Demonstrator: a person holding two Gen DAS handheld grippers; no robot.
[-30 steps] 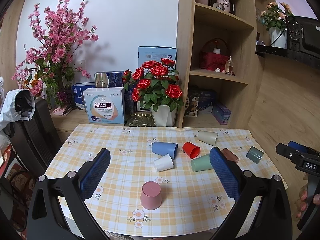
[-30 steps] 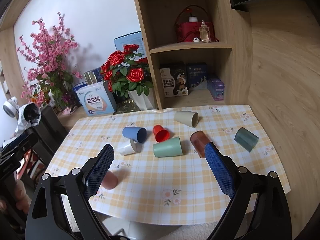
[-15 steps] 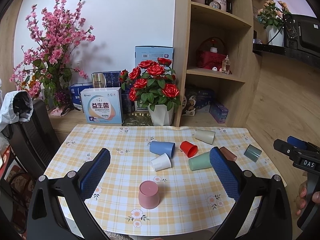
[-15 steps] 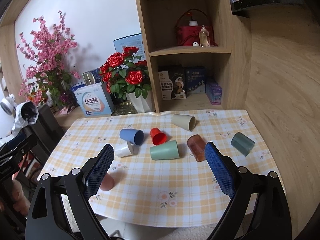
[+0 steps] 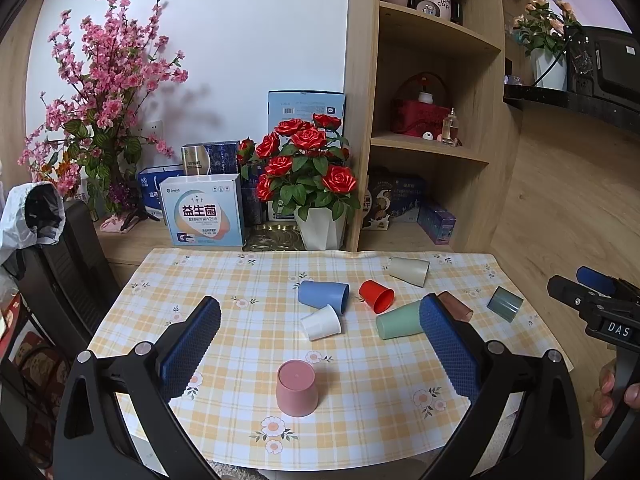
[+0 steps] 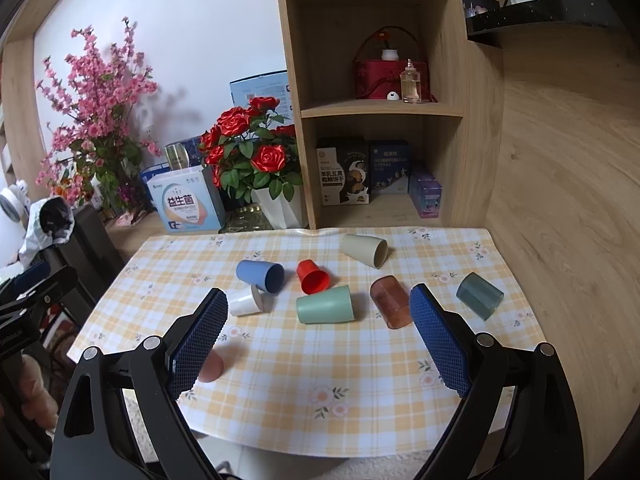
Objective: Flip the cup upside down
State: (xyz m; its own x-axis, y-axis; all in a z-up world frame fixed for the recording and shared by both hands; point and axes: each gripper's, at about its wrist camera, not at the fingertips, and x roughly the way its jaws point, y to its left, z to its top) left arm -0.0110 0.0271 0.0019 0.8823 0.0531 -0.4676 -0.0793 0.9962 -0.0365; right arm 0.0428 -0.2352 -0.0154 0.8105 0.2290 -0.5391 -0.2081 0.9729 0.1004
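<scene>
A pink cup [image 5: 296, 388] stands upside down near the table's front edge; in the right wrist view it [image 6: 211, 367] is mostly hidden behind the left finger. Several cups lie on their sides farther back: blue [image 5: 323, 296], white [image 5: 321, 322], red [image 5: 376, 295], green [image 5: 399, 321], brown [image 6: 390, 306], beige [image 5: 409, 271] and dark teal [image 5: 505, 304]. My left gripper [image 5: 320, 348] is open and empty, held back above the pink cup. My right gripper [image 6: 318, 342] is open and empty, in front of the green cup [image 6: 325, 309].
The table has a yellow checked cloth [image 5: 248, 320]. Behind it stand a rose pot [image 5: 320, 184], boxes [image 5: 202, 210] and a wooden shelf unit [image 5: 424, 120]. A black chair [image 5: 68, 272] is at the left. A wooden wall [image 6: 560, 200] runs along the right.
Both grippers have drawn back and risen slightly, so the table and cups appear a little farther away. No cup has moved.
</scene>
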